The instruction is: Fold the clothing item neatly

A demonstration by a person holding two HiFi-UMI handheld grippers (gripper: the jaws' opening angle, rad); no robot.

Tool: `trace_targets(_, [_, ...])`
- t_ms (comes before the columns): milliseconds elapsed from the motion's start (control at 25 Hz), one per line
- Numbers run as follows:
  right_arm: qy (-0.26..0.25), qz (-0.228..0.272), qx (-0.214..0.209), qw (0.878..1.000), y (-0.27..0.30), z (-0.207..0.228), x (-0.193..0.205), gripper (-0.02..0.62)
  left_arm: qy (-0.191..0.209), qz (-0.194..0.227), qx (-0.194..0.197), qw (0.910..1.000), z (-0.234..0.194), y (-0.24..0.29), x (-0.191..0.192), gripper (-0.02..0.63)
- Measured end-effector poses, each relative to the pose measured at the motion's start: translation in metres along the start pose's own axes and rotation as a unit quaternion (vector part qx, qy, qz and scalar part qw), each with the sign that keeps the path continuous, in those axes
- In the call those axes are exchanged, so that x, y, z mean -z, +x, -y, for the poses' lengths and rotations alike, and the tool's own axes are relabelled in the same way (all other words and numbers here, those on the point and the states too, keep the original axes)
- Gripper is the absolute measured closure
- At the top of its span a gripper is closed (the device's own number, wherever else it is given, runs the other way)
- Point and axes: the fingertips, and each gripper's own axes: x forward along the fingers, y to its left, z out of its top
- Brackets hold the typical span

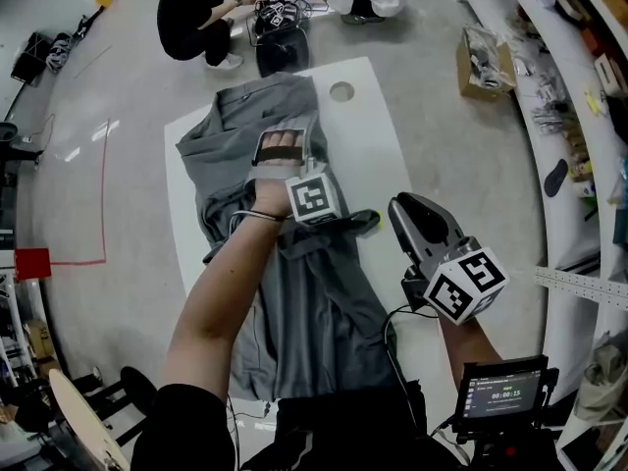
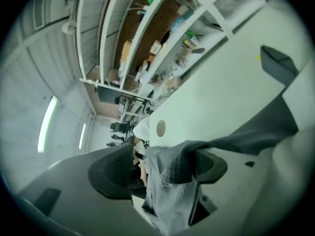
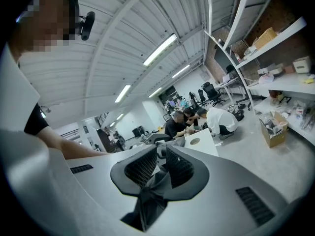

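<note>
The grey garment (image 1: 314, 312) lies on the tabletop (image 1: 378, 135), with its long axis pointing away from the person. The left tool (image 2: 162, 168), jaws apart, is over the garment's far half. The right tool (image 3: 158, 168) is clamped on the garment's right side.

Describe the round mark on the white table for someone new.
Find the long white table with the grey garment spread along it. At its far end, near the crouching people, just beyond the garment's edge, sits a small round mark. It is the only circle on the bare white top.
</note>
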Motion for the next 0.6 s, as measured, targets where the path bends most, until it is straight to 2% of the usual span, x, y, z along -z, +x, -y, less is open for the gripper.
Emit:
trace_targets(40, [0.0,0.003,-0.002,1.0,0.0,-0.001,-0.002,0.535,-0.055,-0.014,0.006,0.9983,-0.004,-0.001,0.01,0.272])
trace_targets(80, [0.0,0.004,-0.004,1.0,0.0,-0.003,-0.004,0.535,-0.121,-0.031,0.012,0.9921,-0.007,-0.002,0.022,0.272])
trace_targets(160, [-0.003,0.004,-0.009,1.0,0.001,-0.005,-0.006,0.535,-0.238,-0.059,0.011,0.9693,-0.012,-0.003,0.046,0.272])
trace_targets(200, [-0.004,0.003,-0.012,1.0,0.002,-0.007,-0.006,0.535,-0.276,-0.069,0.0,0.9588,-0.016,-0.005,0.056,0.3])
trace_targets(240, [-0.004,0.003,-0.015,1.0,0.003,-0.008,-0.006,0.535,-0.293,-0.079,-0.015,0.9528,-0.02,-0.006,0.065,0.414])
trace_targets(280, [-0.003,0.004,-0.017,1.0,0.003,-0.008,-0.006,0.535,-0.29,-0.09,-0.033,0.9523,-0.024,-0.007,0.071,0.514])
trace_targets(400, [0.001,0.01,-0.015,1.0,-0.001,-0.005,-0.007,0.535,-0.25,-0.129,-0.061,0.9576,-0.029,-0.002,0.088,0.525])
trace_targets(600, [0.005,0.013,-0.007,1.0,-0.009,0.008,-0.007,0.535,-0.257,-0.16,-0.055,0.9516,-0.023,0.003,0.115,0.463])
